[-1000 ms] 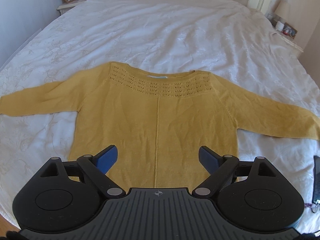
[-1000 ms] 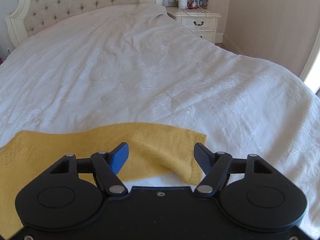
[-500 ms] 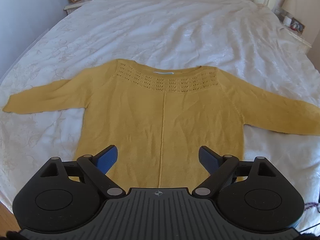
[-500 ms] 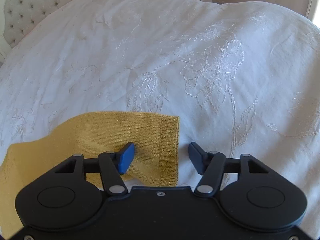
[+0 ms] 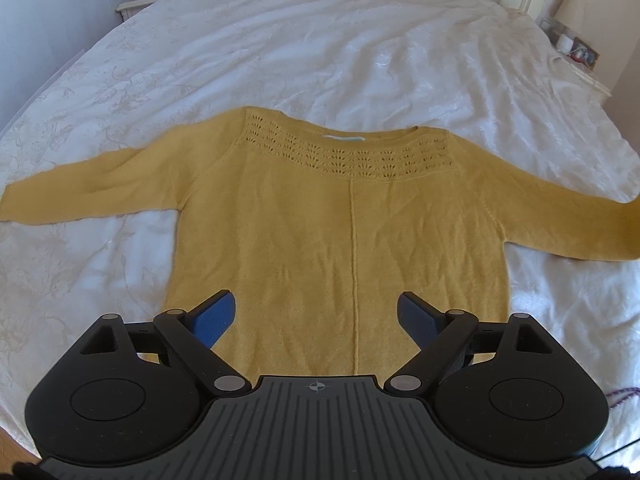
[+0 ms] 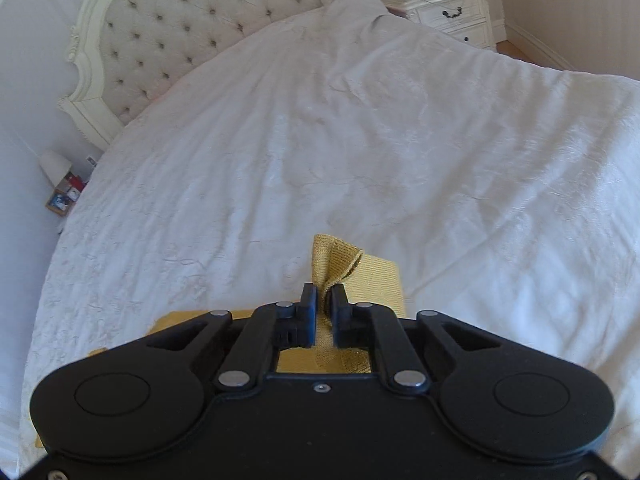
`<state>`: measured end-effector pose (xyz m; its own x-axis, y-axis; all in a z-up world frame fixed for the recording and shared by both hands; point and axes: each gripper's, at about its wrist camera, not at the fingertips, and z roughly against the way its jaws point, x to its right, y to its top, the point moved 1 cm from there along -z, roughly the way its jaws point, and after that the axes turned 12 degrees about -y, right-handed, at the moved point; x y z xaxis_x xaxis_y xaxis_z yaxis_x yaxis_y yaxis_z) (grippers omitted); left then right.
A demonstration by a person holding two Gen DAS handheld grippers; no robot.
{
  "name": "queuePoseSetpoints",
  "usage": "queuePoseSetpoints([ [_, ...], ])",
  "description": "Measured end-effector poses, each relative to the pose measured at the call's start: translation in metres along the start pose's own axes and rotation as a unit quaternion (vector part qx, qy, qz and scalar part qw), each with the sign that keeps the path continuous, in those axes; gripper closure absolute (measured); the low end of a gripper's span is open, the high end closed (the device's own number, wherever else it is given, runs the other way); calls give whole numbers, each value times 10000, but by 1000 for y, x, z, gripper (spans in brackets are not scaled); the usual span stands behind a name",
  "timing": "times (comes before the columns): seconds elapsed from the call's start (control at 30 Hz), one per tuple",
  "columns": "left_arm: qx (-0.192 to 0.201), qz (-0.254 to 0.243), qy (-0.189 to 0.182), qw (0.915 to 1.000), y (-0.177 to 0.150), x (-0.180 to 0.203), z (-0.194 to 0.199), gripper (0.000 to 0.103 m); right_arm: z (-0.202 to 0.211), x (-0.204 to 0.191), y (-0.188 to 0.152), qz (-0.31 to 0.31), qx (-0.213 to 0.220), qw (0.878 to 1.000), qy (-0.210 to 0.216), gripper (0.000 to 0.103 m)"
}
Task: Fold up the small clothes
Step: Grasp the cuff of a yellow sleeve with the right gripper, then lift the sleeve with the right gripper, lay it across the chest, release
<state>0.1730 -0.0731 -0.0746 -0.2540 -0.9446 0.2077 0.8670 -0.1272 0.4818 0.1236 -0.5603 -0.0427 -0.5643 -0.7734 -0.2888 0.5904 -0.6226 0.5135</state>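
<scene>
A: Left wrist view: yellow sweater (image 5: 344,232) lies flat on the white bedspread (image 5: 320,48), neckline away from the camera, both sleeves spread out to the sides.

B: Left gripper (image 5: 316,316)?

A: Hangs over the hem area, jaws wide, nothing between the blue pads (image 5: 214,316). Not touching the knit as far as I can tell.

B: Right side?

A: Right gripper (image 6: 324,306) has just closed its jaws on the sleeve cuff (image 6: 336,260). Pads pinch the fabric, and a bunched fold of cuff sticks up past the tips. The rest of that sleeve trails back under the gripper body.

B: Cuff off the bed?

A: Pinched part looks raised. In the left view the sleeve end at the right edge curls upward too.

B: Surroundings?

A: Tufted headboard (image 6: 192,40) behind, nightstand (image 6: 452,12) on the far right of the right wrist view, another nightstand (image 5: 136,4) with a photo frame at top left of the left view.
</scene>
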Motion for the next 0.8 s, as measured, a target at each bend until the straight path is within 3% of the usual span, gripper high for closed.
queuePoseSetpoints([
  [0.23,47,-23,11,10000,2,-49,7,14,-14,-130,-7,366,-104,9940,1024,89],
  [0.3,50,30,59,10000,3,-66,10,14,-22,-166,-14,508,-162,9902,1293,94],
  [0.53,-64,250,242,9994,0,-120,13,14,-59,-281,-66,1111,-626,9732,1915,94],
  [0.67,-126,356,307,9988,1,-142,12,14,-77,-321,-107,1334,-954,9639,2099,93],
  [0.73,-153,374,324,9987,3,-147,9,14,-84,-332,-130,1525,-1072,9600,2087,85],
  [0.8,-186,356,312,9987,5,-152,6,14,-90,-335,-150,1591,-1226,9570,2094,84],
])
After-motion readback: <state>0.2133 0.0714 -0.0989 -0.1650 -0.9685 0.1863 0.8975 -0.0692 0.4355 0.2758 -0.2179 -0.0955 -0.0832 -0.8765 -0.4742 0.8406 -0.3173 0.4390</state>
